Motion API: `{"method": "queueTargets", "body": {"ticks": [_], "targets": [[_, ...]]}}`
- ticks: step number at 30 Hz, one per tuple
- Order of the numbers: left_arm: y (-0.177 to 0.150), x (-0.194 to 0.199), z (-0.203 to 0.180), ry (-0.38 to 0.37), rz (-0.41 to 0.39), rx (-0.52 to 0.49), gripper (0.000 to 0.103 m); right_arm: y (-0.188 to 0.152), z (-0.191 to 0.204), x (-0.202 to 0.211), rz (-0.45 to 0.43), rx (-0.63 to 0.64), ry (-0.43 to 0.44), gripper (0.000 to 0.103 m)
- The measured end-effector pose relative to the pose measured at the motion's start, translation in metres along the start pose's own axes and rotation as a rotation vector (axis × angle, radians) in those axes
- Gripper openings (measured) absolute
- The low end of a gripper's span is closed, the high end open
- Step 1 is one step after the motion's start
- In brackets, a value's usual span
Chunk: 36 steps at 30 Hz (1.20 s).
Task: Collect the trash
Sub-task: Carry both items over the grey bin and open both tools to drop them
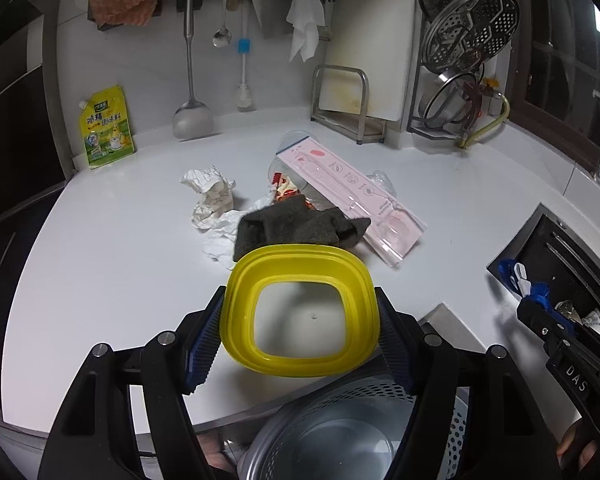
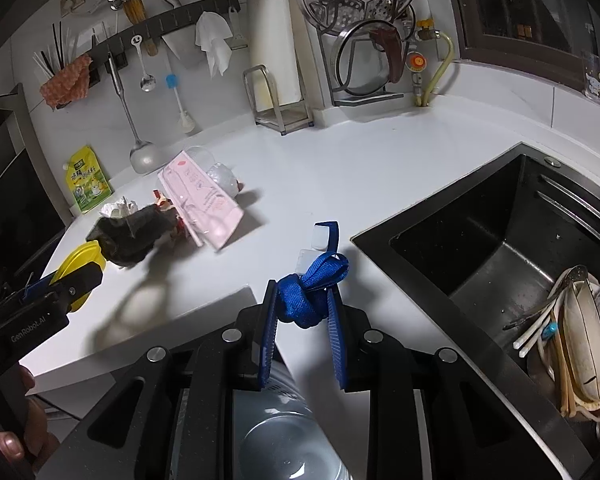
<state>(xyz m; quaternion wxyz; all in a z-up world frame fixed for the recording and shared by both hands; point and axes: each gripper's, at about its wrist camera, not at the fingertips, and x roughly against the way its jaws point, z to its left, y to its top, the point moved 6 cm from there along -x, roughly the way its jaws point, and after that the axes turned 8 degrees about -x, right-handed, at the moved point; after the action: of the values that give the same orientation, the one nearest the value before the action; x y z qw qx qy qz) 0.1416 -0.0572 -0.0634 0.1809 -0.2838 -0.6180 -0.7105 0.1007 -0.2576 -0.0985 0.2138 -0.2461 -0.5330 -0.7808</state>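
My left gripper (image 1: pixel 299 300) is shut on a yellow-rimmed lid (image 1: pixel 240 312) with a clear middle, its blue pads pressing both sides. It hangs over the counter's front edge, above a grey perforated bin (image 1: pixel 460 416). From the right wrist view the same lid (image 2: pixel 78 258) shows at the far left. My right gripper (image 2: pixel 302 294) is shut on a knotted blue strap (image 2: pixel 324 272) with a white tag. Trash lies mid-counter: a dark grey cloth (image 1: pixel 296 228), crumpled white paper (image 1: pixel 212 196), a pink packet (image 1: pixel 356 196), a clear cup (image 1: pixel 292 140) and a red wrapper (image 1: pixel 284 190).
A yellow seasoning pouch (image 1: pixel 108 128) leans on the back wall under hanging utensils (image 1: pixel 190 80). A board rack (image 1: pixel 340 100) and steamer stand (image 1: pixel 468 40) fill the back right. The black sink (image 2: pixel 500 248) holds dirty dishes (image 2: pixel 580 340). A person's fingers (image 2: pixel 8 440) show lower left.
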Motion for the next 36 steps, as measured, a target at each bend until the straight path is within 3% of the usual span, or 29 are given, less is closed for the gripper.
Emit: {"method": "queueTargets", "body": {"ticks": [10,18,36], "targets": [[-0.024,-0.010,0.034,0.014,0.055,0.033,0.068,-0.005,0.015,0.001,0.006,0.028,0.007,0.023],[-0.043,0.015,0.051,0.028,0.041,0.011,0.068,-0.021,0.023,0.010,0.026,0.036,0.016,0.023],[-0.093,0.048,0.002,-0.098,0.067,-0.091,0.068,-0.102,0.033,0.043,0.134,0.078,0.020,0.023]]}}
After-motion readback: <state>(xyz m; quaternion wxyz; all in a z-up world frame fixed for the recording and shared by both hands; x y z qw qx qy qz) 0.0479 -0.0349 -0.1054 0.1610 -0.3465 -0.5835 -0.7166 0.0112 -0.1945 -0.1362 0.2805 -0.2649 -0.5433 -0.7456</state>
